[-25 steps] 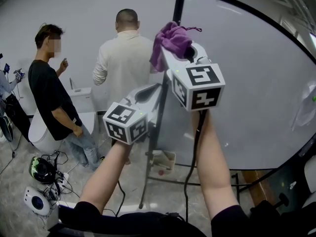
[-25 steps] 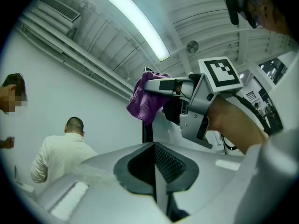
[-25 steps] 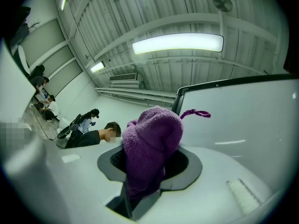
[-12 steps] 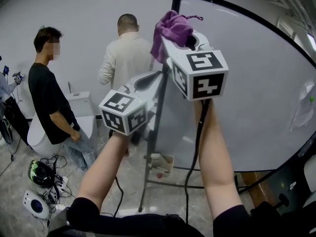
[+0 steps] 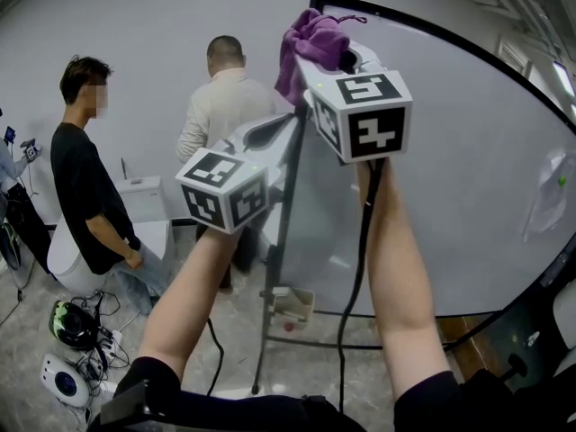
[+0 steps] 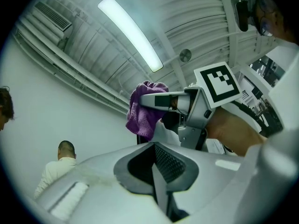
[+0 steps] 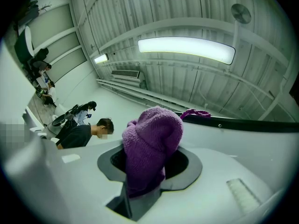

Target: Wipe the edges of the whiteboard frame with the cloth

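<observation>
Holding the purple cloth (image 7: 152, 143) pinched between its jaws, my right tool (image 5: 317, 61) is raised to the upper left corner of the whiteboard frame (image 5: 281, 241); the cloth bulges out past the jaw tips and, in the right gripper view, a loose strand of it lies over the black top bar, which sits just beyond the bundle and runs off to the right; whether the bulk of the cloth is pressed on the bar I cannot tell. From that corner the frame offers two long runs: the top edge sweeping away to the right, and the left upright dropping straight down below the tool; I judge the next stroke has to follow one of these, with the cloth kept on the edge and not on the white face. My left tool (image 6: 154, 169) has its jaws together on nothing; it sits lower, just beside the upright, so the right one is plainly nearer the corner and is the one to wipe.
</observation>
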{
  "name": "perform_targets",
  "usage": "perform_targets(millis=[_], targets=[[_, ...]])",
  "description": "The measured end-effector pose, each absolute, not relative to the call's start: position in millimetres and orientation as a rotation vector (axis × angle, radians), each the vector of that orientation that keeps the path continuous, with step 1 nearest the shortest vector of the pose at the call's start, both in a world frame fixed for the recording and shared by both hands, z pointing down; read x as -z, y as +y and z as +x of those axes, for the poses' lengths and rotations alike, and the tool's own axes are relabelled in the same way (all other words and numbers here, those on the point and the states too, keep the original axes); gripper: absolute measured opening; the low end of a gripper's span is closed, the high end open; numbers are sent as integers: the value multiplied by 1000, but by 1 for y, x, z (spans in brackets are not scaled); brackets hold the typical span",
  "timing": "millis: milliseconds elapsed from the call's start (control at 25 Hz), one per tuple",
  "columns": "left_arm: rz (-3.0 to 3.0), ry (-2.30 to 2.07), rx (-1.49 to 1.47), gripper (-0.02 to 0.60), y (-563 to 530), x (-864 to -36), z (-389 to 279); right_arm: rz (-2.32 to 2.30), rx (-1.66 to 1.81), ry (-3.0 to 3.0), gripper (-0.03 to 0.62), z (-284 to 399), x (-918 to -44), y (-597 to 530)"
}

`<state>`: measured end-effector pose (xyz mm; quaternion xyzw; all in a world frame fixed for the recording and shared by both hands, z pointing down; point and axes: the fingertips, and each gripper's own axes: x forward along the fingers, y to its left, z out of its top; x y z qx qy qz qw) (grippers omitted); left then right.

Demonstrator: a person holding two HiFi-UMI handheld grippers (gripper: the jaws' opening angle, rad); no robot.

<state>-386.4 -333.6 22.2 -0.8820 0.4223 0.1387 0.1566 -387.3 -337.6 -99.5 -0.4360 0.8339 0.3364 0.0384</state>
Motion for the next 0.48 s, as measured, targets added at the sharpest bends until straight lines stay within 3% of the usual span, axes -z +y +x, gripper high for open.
perform_targets(millis=[480], targets=[[-2491, 1145, -445, 3, -324, 20, -377, -1419, -1158, 2509, 152, -381, 148, -335]])
